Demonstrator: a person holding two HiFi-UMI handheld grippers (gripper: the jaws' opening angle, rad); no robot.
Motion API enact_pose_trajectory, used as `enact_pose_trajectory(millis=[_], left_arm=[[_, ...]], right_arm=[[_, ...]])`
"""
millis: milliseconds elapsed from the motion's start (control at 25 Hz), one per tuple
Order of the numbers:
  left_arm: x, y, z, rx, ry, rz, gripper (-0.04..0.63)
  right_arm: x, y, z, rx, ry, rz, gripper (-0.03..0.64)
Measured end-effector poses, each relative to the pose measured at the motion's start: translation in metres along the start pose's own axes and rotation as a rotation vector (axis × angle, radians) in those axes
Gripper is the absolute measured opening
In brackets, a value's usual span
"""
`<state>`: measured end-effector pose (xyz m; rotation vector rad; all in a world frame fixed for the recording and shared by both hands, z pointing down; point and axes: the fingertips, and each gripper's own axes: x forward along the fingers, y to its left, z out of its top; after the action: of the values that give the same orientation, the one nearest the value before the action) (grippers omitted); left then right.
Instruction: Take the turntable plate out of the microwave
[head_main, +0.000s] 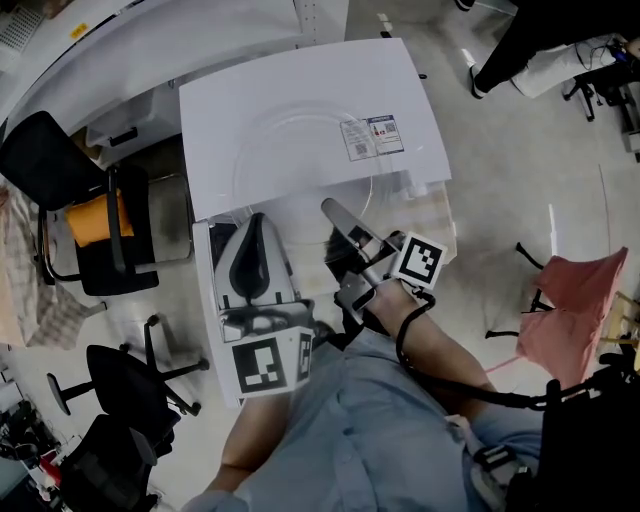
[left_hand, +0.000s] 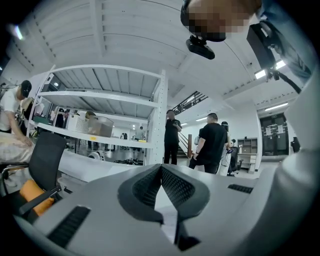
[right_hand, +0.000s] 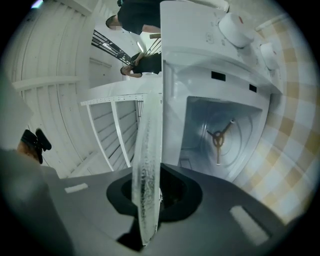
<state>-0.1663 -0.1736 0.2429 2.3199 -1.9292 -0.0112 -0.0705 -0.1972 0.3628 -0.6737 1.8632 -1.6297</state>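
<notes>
The right tool (right_hand: 150, 197) grips the glass plate (right_hand: 146, 150) by its rim, edge-on, in open air before the microwave (head_main: 300, 110). Its cavity (right_hand: 200, 125) stands open, the roller ring (right_hand: 219, 137) inside. The left tool (left_hand: 161, 170) is closed and empty.

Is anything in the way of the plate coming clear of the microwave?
Nothing visible is. The right gripper is shut on the rim of the plate, which sits in front of the open microwave and touches nothing else.

microwave (head_main: 225, 100) white | turntable plate (right_hand: 145, 165) clear | cloth (right_hand: 292, 125) yellow-white check
</notes>
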Motion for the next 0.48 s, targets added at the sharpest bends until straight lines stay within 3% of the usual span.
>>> enact_pose_trajectory(millis=[480], left_arm=[[0.009, 0.01, -0.003, -0.01, 0.01, 0.002, 0.008]], right_arm=[[0.019, 0.003, 0.008, -0.022, -0.034, -0.007, 0.037]])
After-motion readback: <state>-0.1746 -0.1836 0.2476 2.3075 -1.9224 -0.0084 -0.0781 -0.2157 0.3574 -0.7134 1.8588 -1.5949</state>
